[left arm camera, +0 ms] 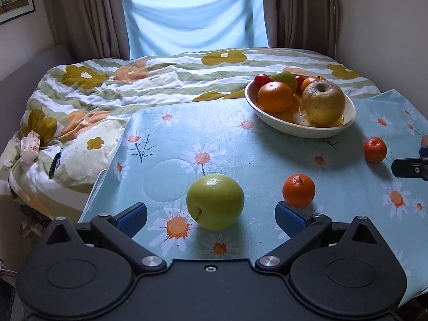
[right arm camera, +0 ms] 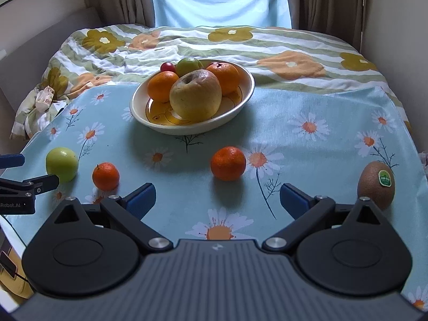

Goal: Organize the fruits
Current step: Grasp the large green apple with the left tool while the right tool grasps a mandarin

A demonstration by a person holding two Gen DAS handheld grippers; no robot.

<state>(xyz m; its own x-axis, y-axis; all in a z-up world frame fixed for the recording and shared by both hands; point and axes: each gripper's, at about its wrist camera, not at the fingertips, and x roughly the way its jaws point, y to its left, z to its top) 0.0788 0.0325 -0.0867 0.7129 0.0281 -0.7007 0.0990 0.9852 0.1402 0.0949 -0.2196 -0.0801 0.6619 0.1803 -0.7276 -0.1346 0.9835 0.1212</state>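
My left tongs [left arm camera: 211, 215] stand wide, holding nothing, with the green apple [left arm camera: 215, 202] lying on the bench [left arm camera: 165, 144] between their blue pads, touching neither. My right tongs [right arm camera: 218, 199] are spread wide too and hold nothing; a mandarin [right arm camera: 228, 163] sits on the daisy cloth just ahead of their gap.

The cream bowl [right arm camera: 235, 113] stands toward the far side of the bench, near the bed's flowered quilt [right arm camera: 267, 50]. In it the big yellow apple [right arm camera: 196, 98] sits at the front, stem hollow up. Beside it to the left is an orange [right arm camera: 161, 86], to the right behind it another orange [right arm camera: 227, 76]. At the back lie a small green fruit [right arm camera: 188, 65] and a small red one [right arm camera: 167, 67]. The yellow-painted bottom of the bowl shows in front of the fruit.

Outside the bowl, on the cloth, a second mandarin [right arm camera: 106, 176] lies just beside the green apple, apart from it. The kiwi [right arm camera: 376, 186] with a green sticker stands at the right edge of the bench, close to my right tongs' outer arm, well apart from the bowl.
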